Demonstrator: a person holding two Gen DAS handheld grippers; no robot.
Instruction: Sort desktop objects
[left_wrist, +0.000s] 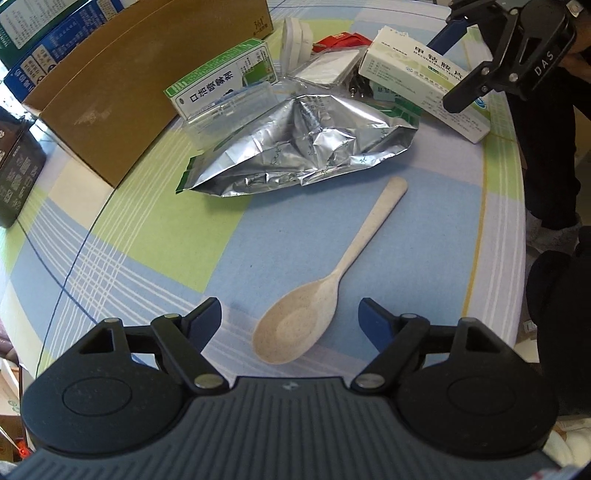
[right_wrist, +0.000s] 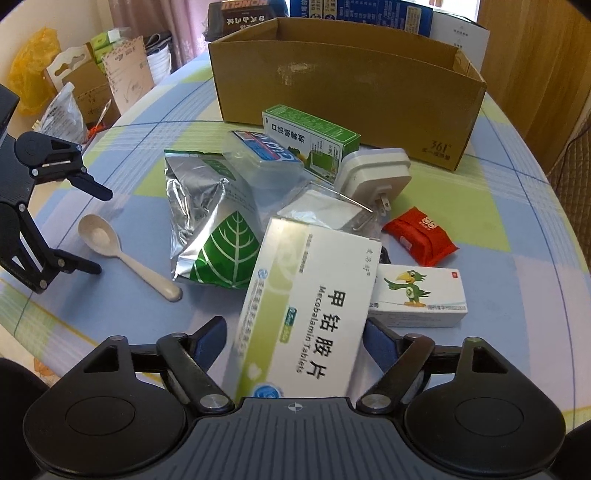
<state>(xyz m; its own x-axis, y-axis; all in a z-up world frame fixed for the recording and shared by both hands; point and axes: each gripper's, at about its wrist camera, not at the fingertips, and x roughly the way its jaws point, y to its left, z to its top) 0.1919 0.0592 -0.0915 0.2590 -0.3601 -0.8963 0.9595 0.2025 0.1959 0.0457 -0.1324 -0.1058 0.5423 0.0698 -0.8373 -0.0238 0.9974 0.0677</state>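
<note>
A beige spoon (left_wrist: 295, 326) lies on the plaid tablecloth (left_wrist: 155, 258), its handle pointing away towards the pile. My left gripper (left_wrist: 291, 317) is open, its fingers on either side of the spoon's bowl without touching it. From the right wrist view the left gripper (right_wrist: 99, 230) straddles the spoon (right_wrist: 99, 234). A white Mecobalamin tablet box (right_wrist: 306, 314) leans on the pile between the fingers of my right gripper (right_wrist: 293, 339), which is open with a gap at the left finger. The left wrist view shows the right gripper (left_wrist: 439, 74) over that box (left_wrist: 424, 81).
An open cardboard box (right_wrist: 351, 92) stands at the back. Before it lie a silver foil pouch (right_wrist: 210, 229), a green-white carton (right_wrist: 314, 140), a clear plastic case (right_wrist: 266, 158), a white plug adapter (right_wrist: 376, 173), a red packet (right_wrist: 421, 236) and a parrot-printed box (right_wrist: 417, 295).
</note>
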